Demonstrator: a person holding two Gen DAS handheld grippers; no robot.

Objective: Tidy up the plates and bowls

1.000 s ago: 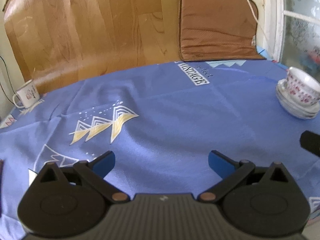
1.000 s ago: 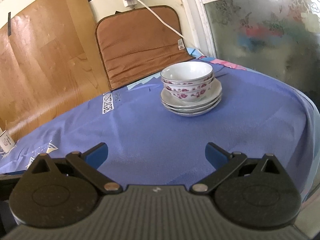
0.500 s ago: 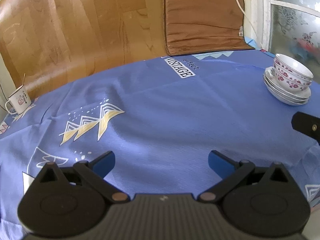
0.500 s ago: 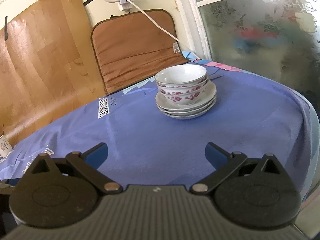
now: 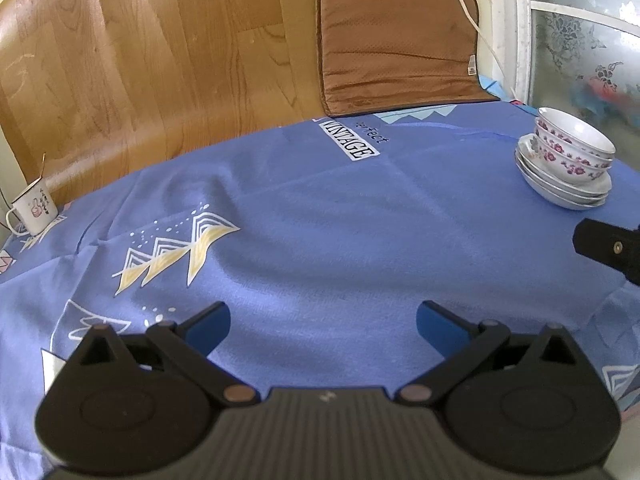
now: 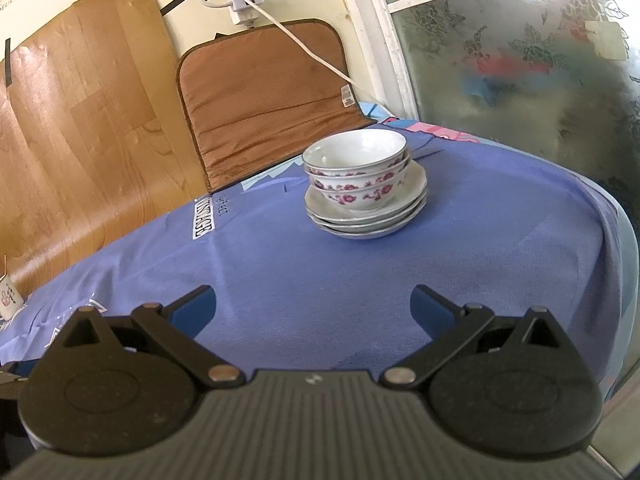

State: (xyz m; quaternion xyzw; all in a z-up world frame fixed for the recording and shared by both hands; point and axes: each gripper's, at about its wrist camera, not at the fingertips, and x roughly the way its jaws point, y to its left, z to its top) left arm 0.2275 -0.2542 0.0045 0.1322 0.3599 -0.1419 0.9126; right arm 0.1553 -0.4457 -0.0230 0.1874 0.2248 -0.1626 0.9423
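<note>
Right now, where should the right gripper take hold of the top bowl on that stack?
Probably by the near rim of the top bowl, one finger inside and one outside, coming from above; it nests upright in the bowl below, so only the rim is free.

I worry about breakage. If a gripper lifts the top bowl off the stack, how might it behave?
The top bowl looks like glazed ceramic, so probably rigid, slippery and chippable. It sits nested in the bowls below, so it may drag them slightly. Likely light for one gripper.
</note>
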